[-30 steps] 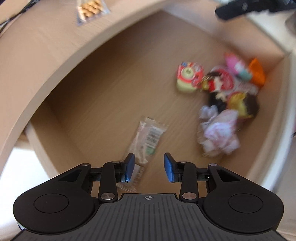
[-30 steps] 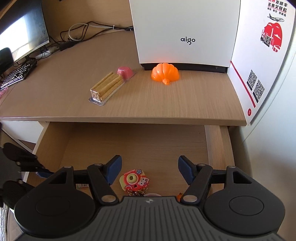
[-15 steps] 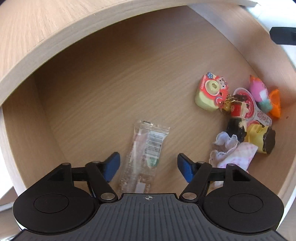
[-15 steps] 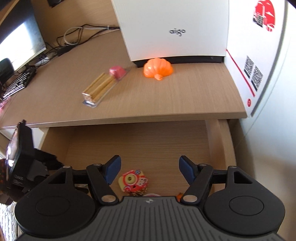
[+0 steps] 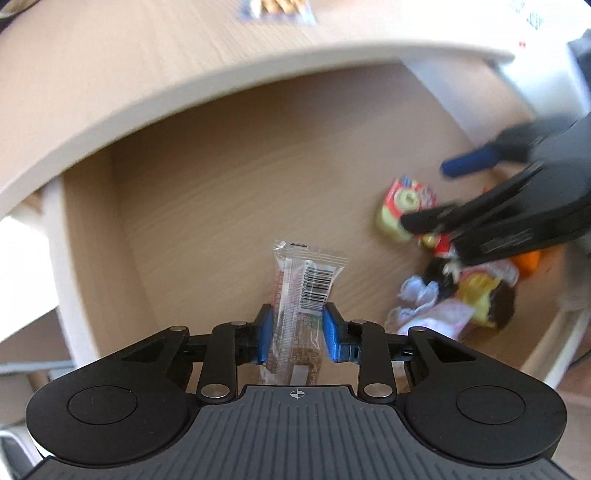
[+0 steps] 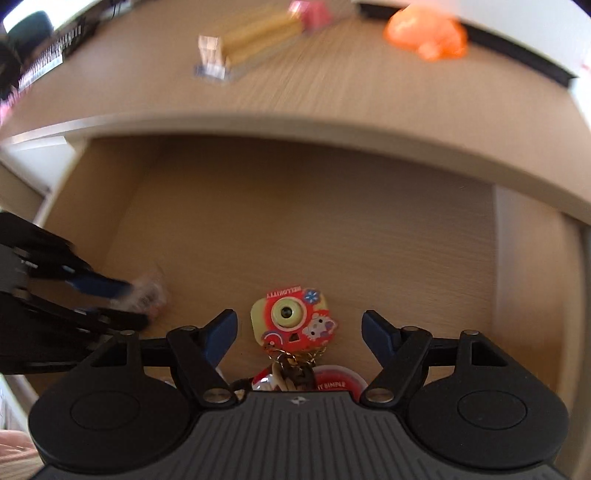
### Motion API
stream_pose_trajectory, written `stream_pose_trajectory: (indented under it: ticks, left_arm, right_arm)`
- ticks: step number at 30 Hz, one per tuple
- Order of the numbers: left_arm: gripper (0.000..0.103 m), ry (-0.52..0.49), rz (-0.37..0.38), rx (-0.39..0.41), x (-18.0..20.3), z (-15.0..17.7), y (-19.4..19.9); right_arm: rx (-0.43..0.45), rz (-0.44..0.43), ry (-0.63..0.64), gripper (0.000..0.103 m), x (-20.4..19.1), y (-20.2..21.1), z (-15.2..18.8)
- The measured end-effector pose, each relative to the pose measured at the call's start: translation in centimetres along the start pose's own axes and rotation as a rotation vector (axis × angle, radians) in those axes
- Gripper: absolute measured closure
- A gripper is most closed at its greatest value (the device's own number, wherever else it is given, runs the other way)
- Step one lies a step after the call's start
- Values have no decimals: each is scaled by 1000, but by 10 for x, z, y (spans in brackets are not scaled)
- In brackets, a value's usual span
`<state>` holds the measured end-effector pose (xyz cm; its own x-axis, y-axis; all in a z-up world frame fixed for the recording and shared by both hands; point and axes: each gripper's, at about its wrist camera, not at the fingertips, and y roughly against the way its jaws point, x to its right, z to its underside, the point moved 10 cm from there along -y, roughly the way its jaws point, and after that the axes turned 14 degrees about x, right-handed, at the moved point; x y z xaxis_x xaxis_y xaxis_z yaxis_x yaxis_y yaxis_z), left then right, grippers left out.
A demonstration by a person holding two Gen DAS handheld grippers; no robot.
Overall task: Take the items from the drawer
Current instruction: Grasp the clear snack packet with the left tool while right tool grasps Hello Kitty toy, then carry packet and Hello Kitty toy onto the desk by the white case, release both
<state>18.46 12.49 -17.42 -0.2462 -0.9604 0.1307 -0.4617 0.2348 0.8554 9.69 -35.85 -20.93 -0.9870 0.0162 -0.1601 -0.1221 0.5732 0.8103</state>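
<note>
In the left wrist view a clear snack packet [image 5: 306, 273] with a barcode lies lengthwise on the floor of the open wooden drawer [image 5: 221, 192]. My left gripper [image 5: 298, 326] is shut on the packet's near half, a blue pad against each side. A red and yellow toy camera keychain [image 6: 291, 317] lies between the wide-open fingers of my right gripper [image 6: 299, 332], untouched by either finger. The right gripper's fingers [image 5: 469, 166] hover blurred over that toy. The left gripper's blue finger [image 6: 96, 286] shows at the left edge of the right wrist view.
Small toys are piled at the drawer's right: a pink cloth [image 5: 432, 314], a yellow and brown figure [image 5: 484, 295], an orange piece [image 5: 528, 258]. On the desk above are a biscuit-stick pack [image 6: 251, 44] and an orange pumpkin [image 6: 424, 33]. The drawer's left wall [image 5: 62, 258] is close.
My left gripper went from wide open around the packet to shut on it. My right gripper dropped low into the drawer, open over the toy camera.
</note>
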Motion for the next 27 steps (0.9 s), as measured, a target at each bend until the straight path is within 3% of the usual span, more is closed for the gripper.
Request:
stream_pose_trajectory:
  ticks: [4,14,16,17,24,27]
  left_arm:
    - [71,32,13,45,4,-10,15]
    - [71,80,19,61,13,-9,19]
    - [71,99,13,62,20,-7,15]
    - [71,107,11,65,19,-6,16]
    - [71,110,23,98,12,-4,39]
    - [71,110,51,175,18,-19,58]
  right_arm:
    - [-40,23,28,28,0,-17,2]
    - [-65,-38,53,29,-20,-28,0]
    - [-68,-23,95,40,-26,-31,2]
    - [-58,-9,116,46,-28,-30,1]
    - [11,18,74,46,-31,-1,-9]
    - [86,24,10,46,-30,37,-22]
